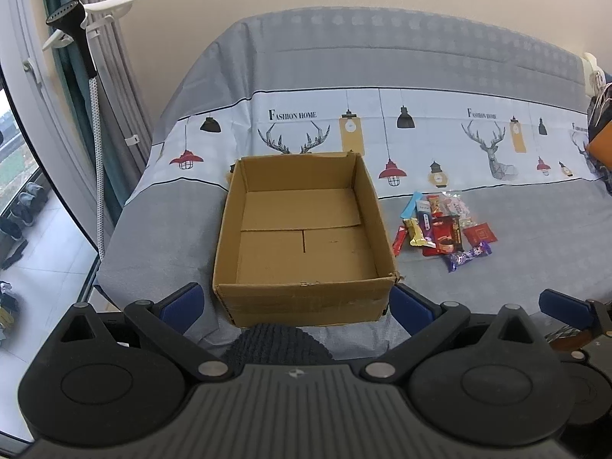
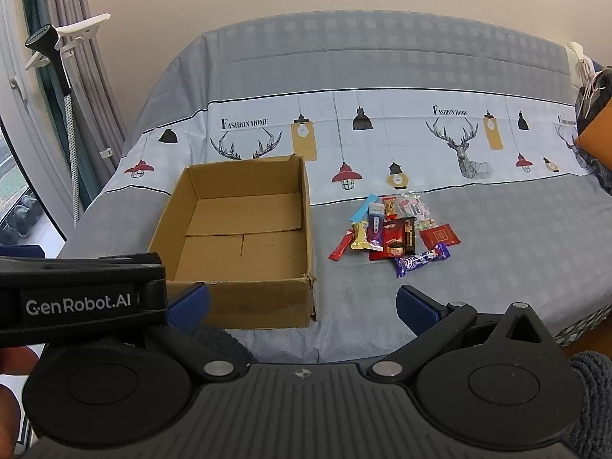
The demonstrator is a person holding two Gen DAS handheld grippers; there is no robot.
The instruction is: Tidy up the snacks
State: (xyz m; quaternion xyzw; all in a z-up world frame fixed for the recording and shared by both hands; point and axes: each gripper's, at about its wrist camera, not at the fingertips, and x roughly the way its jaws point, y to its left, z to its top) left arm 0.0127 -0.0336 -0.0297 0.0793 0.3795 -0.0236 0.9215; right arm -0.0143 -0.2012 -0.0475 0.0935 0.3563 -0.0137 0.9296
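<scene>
A: Where are the snacks?
B: The pile of wrapped snacks [image 2: 394, 229] lies on the grey bedspread [image 2: 497, 252], just right of the open cardboard box [image 2: 237, 237]. A purple candy wrapper [image 2: 420, 259] sits at the near edge of the pile, a red packet [image 2: 440, 235] at its right, a light-blue stick [image 2: 365, 208] at the far left.
A: Anything in the box?
B: Only its bare folded flaps show.
A: And the 2 grippers?
B: The left gripper [image 1: 296, 302] is low, in front of the box's near wall, jaws spread wide and holding nothing. The right gripper [image 2: 302, 302] is likewise spread and holds nothing, near the box's near right corner, well short of the pile.
</scene>
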